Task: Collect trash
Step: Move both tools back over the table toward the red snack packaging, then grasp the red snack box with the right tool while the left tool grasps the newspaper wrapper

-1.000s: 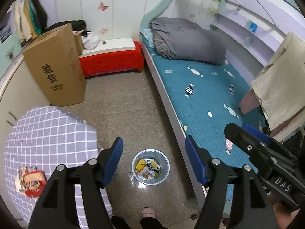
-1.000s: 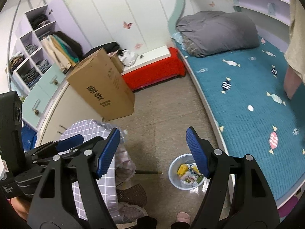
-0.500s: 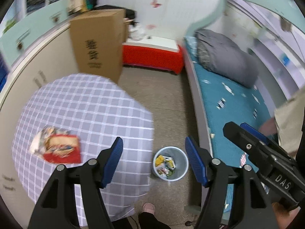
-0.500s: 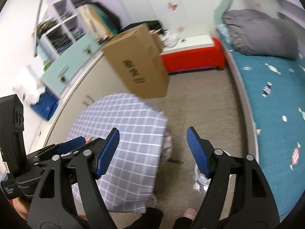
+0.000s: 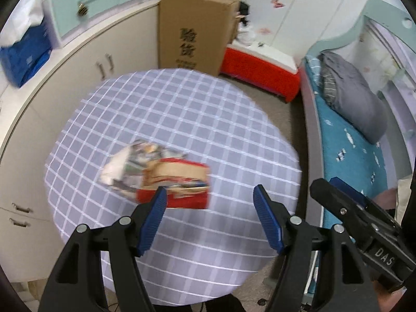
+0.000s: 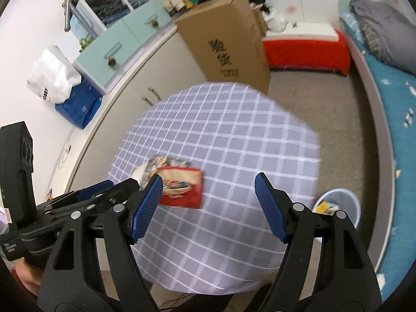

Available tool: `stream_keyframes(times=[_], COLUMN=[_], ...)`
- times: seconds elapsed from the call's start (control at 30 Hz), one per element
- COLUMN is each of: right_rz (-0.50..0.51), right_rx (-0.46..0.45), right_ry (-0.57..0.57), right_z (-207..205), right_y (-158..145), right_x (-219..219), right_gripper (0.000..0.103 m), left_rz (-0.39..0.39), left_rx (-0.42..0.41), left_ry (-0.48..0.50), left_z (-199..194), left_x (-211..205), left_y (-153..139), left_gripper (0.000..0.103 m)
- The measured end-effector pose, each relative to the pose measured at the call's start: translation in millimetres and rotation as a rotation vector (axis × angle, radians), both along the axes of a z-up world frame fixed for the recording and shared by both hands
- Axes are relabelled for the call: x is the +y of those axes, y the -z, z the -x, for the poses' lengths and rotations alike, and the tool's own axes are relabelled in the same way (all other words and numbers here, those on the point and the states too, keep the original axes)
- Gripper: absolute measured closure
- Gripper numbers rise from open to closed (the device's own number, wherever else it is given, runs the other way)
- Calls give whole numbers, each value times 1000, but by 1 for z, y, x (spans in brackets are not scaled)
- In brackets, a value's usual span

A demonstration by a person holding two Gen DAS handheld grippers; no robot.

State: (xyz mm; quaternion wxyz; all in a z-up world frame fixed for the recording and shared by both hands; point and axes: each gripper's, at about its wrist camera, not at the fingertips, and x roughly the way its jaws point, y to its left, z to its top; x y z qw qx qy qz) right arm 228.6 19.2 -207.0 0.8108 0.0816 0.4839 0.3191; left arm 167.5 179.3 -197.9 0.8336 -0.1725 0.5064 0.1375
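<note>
The round table (image 5: 182,119) sits between cupboards and bed, the bin (image 6: 338,205) on the floor beside it. Wrappers (image 5: 166,174) lie mid-table, likely next. The left gripper (image 5: 208,202) and right gripper (image 6: 208,195) hang above, spread, empty

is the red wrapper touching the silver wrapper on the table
Touching. In the left wrist view the red wrapper lies overlapping the edge of the silver wrapper on the table, with no cloth showing between them.

trash packets (image 5: 166,174) motion-blurred, print unreadable; bin (image 6: 338,205) partly hidden behind right gripper finger.
</note>
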Motion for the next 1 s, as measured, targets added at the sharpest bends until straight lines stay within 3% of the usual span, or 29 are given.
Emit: stream_keyframes(times=[0.17,0.5,1.0], right_rz=[21,87,173], right_rx=[40,154,274], right_ry=[-14,104,272], right_z=[8,21,19], right_y=[20,70,121], right_x=[49,110,162], right_gripper=[29,15,10], left_rz=[29,62,130], left_rx=[50,132,163], left_ry=[-22,-21,0], left_z=[9,19,15], left_x=[56,135,190], left_y=[23,66,103], left_gripper=[35,35,35])
